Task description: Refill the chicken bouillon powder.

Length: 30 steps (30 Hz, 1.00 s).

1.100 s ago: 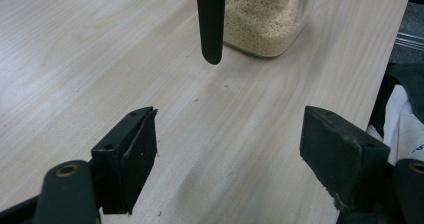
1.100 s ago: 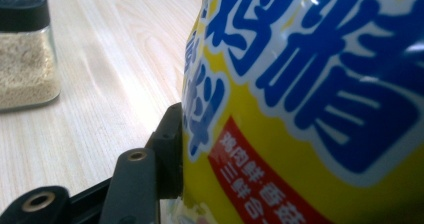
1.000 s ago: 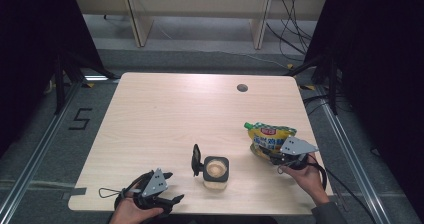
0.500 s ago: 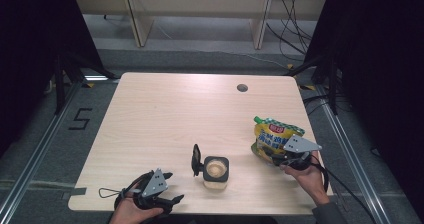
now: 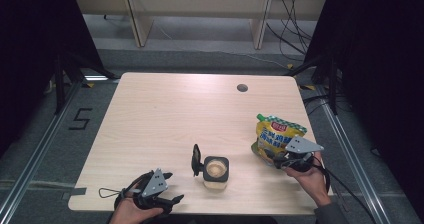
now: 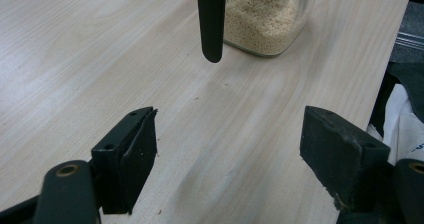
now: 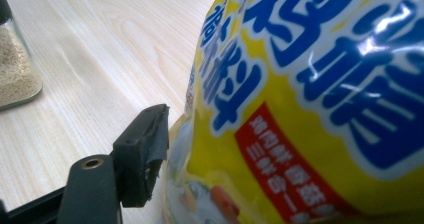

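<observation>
A yellow snack bag (image 5: 277,134) with blue lettering stands upright near the table's right edge. My right gripper (image 5: 270,156) is at its lower end with the bag (image 7: 310,109) between the jaws. The jaws have just been opening. One pad (image 7: 150,151) sits right beside the foil and the other is hidden behind the bag. A square glass jar (image 5: 216,173) of pale grains stands at front centre, its black lid (image 5: 196,160) flipped up on the left. My left gripper (image 5: 172,187) rests at the front left, open and holding nothing (image 6: 230,149), pointing at the jar (image 6: 262,19).
The wooden table (image 5: 165,114) has a round cable hole (image 5: 242,88) at the back right. The front edge runs just beneath both hands. Metal rails and dark floor flank the table on both sides.
The snack bag has tipped up from a slanted lie to standing upright at my right gripper. The left gripper and the jar have not moved.
</observation>
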Each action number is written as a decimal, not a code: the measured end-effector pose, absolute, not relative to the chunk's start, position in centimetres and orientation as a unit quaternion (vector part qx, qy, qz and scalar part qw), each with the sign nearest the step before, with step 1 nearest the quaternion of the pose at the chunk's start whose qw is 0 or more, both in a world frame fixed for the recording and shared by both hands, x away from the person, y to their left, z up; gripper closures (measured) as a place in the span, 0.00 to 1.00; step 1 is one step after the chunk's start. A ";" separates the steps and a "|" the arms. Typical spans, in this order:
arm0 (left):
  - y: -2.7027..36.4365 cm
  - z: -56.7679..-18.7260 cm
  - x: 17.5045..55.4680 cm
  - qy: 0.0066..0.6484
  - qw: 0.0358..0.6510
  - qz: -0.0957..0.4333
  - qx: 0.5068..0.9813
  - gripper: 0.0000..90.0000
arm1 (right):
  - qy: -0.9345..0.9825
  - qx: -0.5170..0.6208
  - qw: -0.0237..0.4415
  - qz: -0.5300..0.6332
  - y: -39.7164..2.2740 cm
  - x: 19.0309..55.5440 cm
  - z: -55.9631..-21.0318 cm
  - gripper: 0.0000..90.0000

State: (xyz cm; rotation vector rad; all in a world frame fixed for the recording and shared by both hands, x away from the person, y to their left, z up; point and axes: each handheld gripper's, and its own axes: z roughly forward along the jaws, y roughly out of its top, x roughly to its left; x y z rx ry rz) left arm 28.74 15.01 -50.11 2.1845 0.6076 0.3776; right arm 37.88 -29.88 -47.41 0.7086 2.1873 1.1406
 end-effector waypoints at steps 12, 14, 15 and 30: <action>15.1 -50.1 28.7 0.243 0.411 0.153 0.865 0.25 | 0.814 0.280 0.281 0.424 -30.2 37.4 -47.2 0.29; 15.1 -50.2 28.7 0.243 0.413 0.153 0.864 0.25 | 0.814 0.279 0.280 0.426 -30.3 37.3 -47.2 0.29; 15.1 -50.2 28.7 0.243 0.413 0.152 0.864 0.25 | 0.812 0.288 0.282 0.422 -30.4 37.2 -47.1 0.27; 15.1 -50.2 28.7 0.244 0.411 0.159 0.864 0.25 | 0.818 0.326 0.268 0.391 -30.6 35.3 -46.8 0.23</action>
